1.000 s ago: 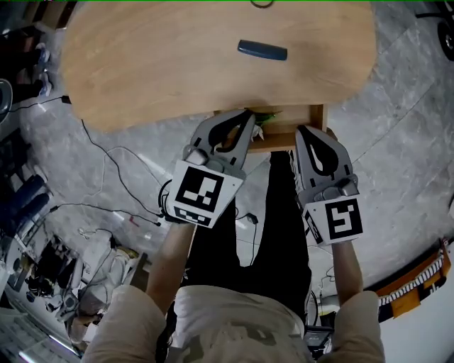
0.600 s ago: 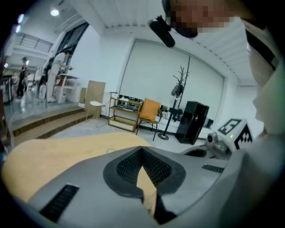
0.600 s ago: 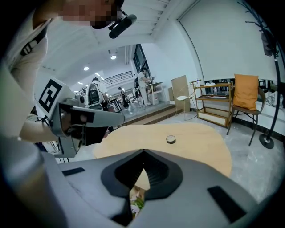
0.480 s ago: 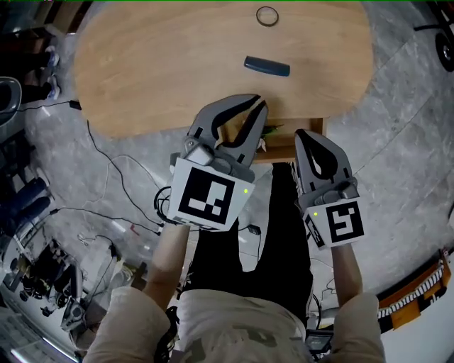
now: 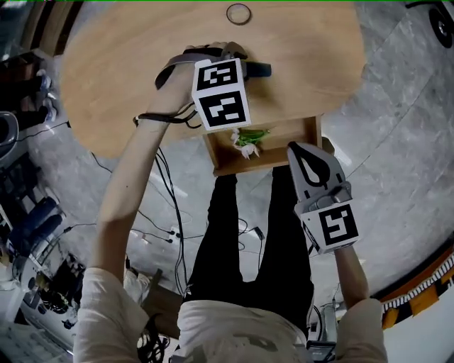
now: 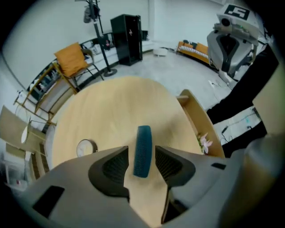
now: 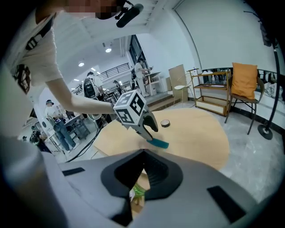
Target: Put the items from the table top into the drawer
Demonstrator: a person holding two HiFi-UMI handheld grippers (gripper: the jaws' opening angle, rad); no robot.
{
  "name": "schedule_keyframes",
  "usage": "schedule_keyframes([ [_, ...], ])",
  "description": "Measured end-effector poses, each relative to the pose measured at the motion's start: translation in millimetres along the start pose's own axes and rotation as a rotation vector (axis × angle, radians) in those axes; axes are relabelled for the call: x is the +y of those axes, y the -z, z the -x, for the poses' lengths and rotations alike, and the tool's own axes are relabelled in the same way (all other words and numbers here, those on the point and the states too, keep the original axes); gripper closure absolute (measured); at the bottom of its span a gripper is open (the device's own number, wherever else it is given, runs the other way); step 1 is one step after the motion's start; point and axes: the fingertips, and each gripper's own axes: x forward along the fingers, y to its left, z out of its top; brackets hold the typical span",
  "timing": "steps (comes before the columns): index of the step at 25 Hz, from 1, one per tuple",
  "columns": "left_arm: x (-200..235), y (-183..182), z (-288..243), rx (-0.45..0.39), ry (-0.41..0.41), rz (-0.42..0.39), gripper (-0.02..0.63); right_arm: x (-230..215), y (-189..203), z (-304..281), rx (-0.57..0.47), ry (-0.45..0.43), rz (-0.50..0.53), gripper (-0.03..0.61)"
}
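Note:
A dark blue ribbed bar [image 6: 143,150] lies flat on the round wooden table [image 5: 128,64]. My left gripper [image 6: 141,164] points steeply down over it. Its jaws are opening and straddle the bar, with a gap on each side. In the head view the left gripper [image 5: 237,60] covers most of the bar [image 5: 261,69]. The drawer [image 5: 280,151] stands pulled out under the table's near edge, with a green sprig with pale flowers [image 5: 246,138] inside. My right gripper [image 5: 310,162] hangs shut and empty at the drawer's front right corner.
A small roll of tape [image 5: 238,13] lies on the far side of the table; it also shows as the tape roll [image 6: 86,147] left of the bar. Cables trail on the grey floor [image 5: 397,127] to the left. The person's legs stand before the drawer.
My left gripper has left the drawer front, swung out over the table, rolled, and gone from shut to open around the blue bar. The right gripper has hardly moved.

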Motion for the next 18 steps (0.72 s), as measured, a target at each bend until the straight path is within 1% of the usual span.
schedule_keyframes([
  [1, -2, 2, -9, 0.028, 0.030, -0.027, 0.419, -2, 4, -1, 0.017, -0.001, -0.009, 0.572],
  [3, -5, 5, -23, 0.064, 0.078, -0.054, 0.419, -6, 10, -2, 0.046, -0.007, -0.015, 0.572],
  [5, -7, 6, -33, 0.089, 0.112, -0.062, 0.419, -9, 5, -6, 0.011, -0.017, 0.004, 0.572],
  [7, -6, 7, -40, 0.113, 0.125, -0.072, 0.419, -12, -1, -9, -0.022, -0.021, 0.023, 0.573],
  [9, -5, 8, -44, 0.127, 0.134, -0.082, 0.419, -15, -5, -11, -0.028, -0.021, 0.035, 0.573],
  [13, -6, 8, -46, 0.119, 0.168, -0.091, 0.419, -21, -6, -14, -0.027, -0.023, 0.042, 0.573],
  [15, -5, 9, -46, 0.120, 0.188, -0.098, 0.419, -22, -5, -16, -0.015, -0.021, 0.078, 0.572],
  [17, -1, 9, -45, 0.143, 0.194, -0.108, 0.439, -22, -4, -17, 0.000, -0.014, 0.144, 0.573],
  [18, 0, 9, -45, 0.156, 0.196, -0.113, 0.446, -22, -3, -17, 0.004, -0.011, 0.161, 0.572],
])
